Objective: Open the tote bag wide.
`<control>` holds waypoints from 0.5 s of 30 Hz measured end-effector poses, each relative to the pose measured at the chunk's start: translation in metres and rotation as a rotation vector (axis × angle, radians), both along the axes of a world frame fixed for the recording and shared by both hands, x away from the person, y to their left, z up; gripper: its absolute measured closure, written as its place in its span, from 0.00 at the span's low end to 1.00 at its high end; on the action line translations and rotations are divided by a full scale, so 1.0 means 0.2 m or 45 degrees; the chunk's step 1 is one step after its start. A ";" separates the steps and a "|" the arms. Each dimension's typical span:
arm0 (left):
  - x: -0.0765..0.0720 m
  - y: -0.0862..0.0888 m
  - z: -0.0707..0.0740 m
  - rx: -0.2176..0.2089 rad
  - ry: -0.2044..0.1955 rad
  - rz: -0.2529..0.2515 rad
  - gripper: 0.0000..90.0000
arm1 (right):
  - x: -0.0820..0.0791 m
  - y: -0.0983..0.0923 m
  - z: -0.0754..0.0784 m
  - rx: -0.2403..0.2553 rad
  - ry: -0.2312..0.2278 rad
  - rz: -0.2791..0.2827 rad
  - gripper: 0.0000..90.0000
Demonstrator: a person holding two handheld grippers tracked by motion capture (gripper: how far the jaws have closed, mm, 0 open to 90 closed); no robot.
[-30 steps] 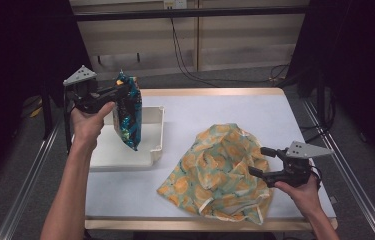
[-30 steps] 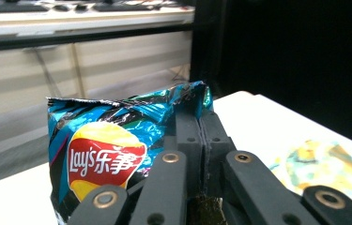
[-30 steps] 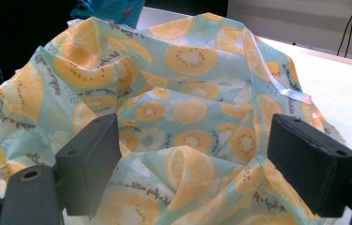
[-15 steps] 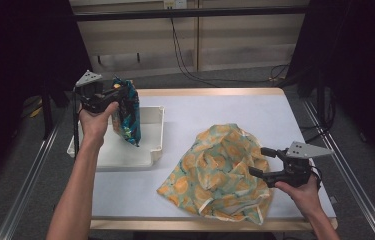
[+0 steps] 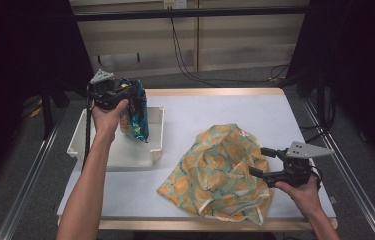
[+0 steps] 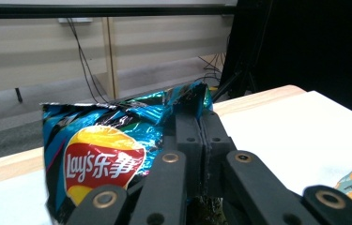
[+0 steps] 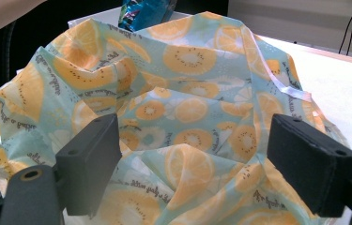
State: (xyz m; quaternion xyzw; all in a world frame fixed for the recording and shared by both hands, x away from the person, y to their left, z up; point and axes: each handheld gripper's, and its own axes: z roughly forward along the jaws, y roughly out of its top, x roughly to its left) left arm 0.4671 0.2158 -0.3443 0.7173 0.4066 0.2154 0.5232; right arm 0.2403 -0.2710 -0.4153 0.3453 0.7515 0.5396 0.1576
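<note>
My left gripper [image 5: 134,95] is clamped on the top edge of the chip bag [image 5: 136,114], which hangs above the white tray [image 5: 156,145]. My right gripper [image 5: 260,162] stands wide open at the fruit-print bag [image 5: 220,170] on the table [image 5: 255,107], gripping nothing.

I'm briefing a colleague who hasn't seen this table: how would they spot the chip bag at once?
Start at the white table and go to the white tray at its left end. Above the tray, the left gripper is shut on the top edge of the chip bag, which hangs upright. It is glossy blue foil with a red and yellow logo, unlike the soft orange-print cloth bag lying to its right.
</note>
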 end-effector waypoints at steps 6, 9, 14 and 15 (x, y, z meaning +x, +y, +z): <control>0.04 -0.07 -0.05 -0.066 -0.010 -0.009 0.98 | 0.00 0.00 0.00 0.003 0.002 0.005 0.19; 0.04 -0.11 -0.07 -0.071 -0.006 -0.012 0.98 | 0.00 -0.01 0.00 0.001 0.004 -0.001 0.19; 0.04 -0.18 -0.08 -0.087 -0.012 -0.028 0.97 | 0.01 -0.01 -0.01 0.002 0.005 0.000 0.19; 0.04 -0.19 -0.08 -0.083 -0.011 -0.031 0.97 | 0.01 -0.01 -0.01 0.003 0.010 0.003 0.19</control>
